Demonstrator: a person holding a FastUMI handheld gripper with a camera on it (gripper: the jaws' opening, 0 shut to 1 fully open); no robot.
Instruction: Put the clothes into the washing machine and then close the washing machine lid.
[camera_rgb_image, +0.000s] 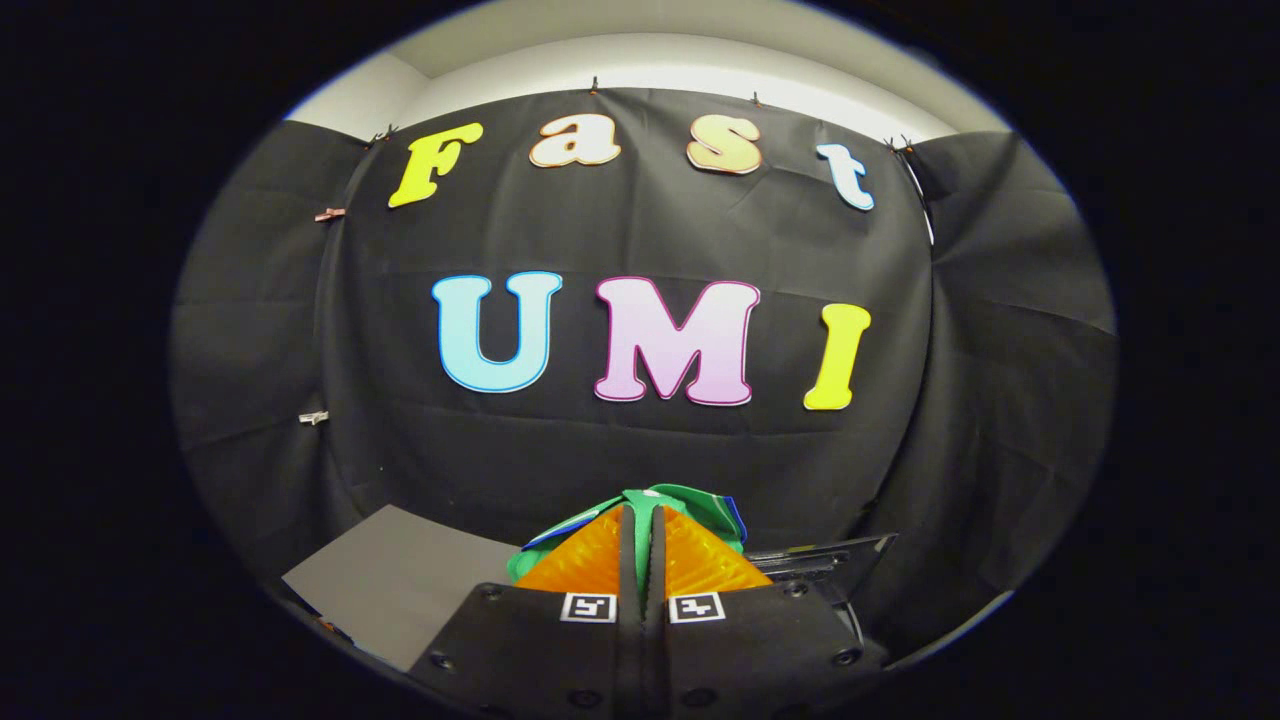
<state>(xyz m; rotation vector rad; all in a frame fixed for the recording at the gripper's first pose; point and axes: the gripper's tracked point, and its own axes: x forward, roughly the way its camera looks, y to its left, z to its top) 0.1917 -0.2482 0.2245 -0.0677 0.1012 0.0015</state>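
My gripper (641, 515) points at the booth wall (640, 440), fingers (585, 560) drawn together on a bunched garment (690, 497) that sits between and just past their tips. I see cloth spilling out to both sides of the fingers. Left of the fingers and lower lies a flat board (390, 585). Right of them, close behind the garment, a tilted lid panel (830, 560). The wall stands behind everything.

Green cloth with blue trim (690, 505) bunched, pinched between the closed fingers.
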